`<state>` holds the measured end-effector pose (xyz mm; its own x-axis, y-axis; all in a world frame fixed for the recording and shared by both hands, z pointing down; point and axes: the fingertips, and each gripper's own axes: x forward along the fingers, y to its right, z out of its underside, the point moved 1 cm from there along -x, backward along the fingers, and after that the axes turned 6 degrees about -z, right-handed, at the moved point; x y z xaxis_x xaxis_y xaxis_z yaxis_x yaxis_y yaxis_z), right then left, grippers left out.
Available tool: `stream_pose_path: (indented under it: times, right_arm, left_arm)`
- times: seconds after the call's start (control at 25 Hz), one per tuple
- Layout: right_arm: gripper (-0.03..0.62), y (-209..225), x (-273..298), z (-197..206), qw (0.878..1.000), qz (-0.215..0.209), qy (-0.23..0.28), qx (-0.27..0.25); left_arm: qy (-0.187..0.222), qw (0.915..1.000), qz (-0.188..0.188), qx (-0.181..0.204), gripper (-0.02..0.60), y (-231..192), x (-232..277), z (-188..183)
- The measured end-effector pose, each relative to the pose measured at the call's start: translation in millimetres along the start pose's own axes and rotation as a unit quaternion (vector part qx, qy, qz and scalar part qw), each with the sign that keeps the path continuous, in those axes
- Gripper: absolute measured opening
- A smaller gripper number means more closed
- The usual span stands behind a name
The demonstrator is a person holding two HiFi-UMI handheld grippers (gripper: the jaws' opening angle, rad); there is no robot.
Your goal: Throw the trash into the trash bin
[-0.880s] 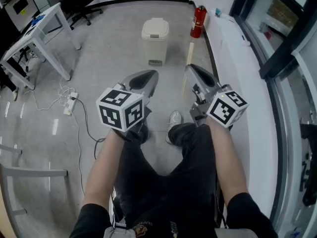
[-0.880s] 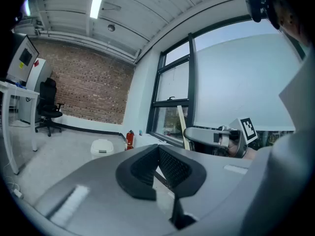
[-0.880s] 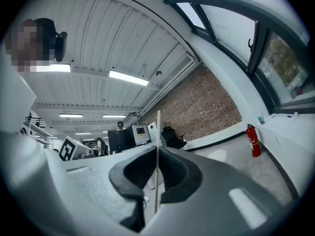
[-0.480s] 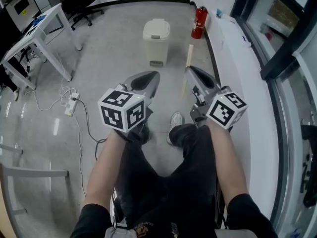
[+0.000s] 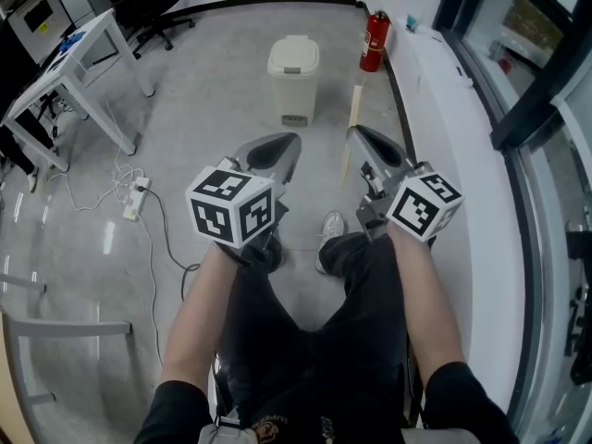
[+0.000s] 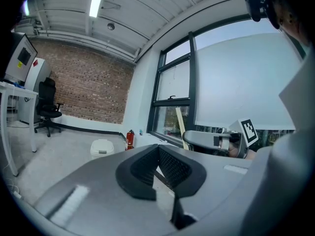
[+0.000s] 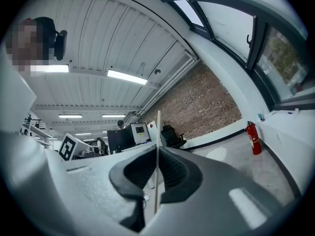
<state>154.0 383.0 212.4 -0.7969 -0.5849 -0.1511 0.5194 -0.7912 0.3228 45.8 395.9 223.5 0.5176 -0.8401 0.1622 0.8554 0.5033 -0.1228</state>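
We hold the left tongs clenched and empty. The right tongs are clenched, and a thin pale stick lines up with their seam. The white trash bin, lid down, stands on the floor ahead of both tongs, near a red fire extinguisher.

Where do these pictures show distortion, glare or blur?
Both gripper views: strong fisheye, black corners, curved ceiling. Left gripper view: window washed out; left tool near, slightly soft. Right gripper view: thin stick in right tool sharp. Head view: glossy floor reflections at left.
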Motion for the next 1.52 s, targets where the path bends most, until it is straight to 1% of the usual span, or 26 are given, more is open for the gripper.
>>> stream_pose_path:
  times: [0.36,0.6,1.0,1.2,1.36,1.44,1.52]
  right_arm:
    - [0.018,33.2,28.6,-6.6,1.0,0.004,-0.004,-0.007]
    - [0.018,65.8,55.0,-3.0,1.0,0.009,-0.002,0.009]
    - [0.018,117.4,109.7,-4.1,1.0,0.004,-0.009,0.014]
    - [0.018,142.6,141.8,-13.5,1.0,0.003,-0.011,0.008]
    - [0.018,173.1,154.5,-19.2,1.0,0.014,-0.02,0.005]
    - [0.018,188.7,168.1,-18.7,1.0,0.019,-0.02,0.0]
    - [0.018,200.4,181.5,-13.3,0.999,0.023,-0.023,0.001]
  left_arm:
    - [-0.002,1.0,0.005,0.001,0.008,-28.5,37.4,-9.9]
    - [-0.009,0.9999,0.004,0.0,0.008,-54.0,70.3,-10.5]
    - [-0.02,0.9998,-0.002,0.0,0.008,-102.3,122.4,-16.5]
    - [-0.021,0.9998,-0.006,0.003,0.008,-133.2,150.5,-32.4]
    - [-0.023,0.9997,0.006,0.004,0.008,-143.3,182.8,-40.0]
    - [-0.02,0.9997,0.008,0.007,0.008,-157.2,197.7,-43.5]
    - [-0.022,0.9997,0.008,0.001,0.008,-173.7,208.4,-40.2]
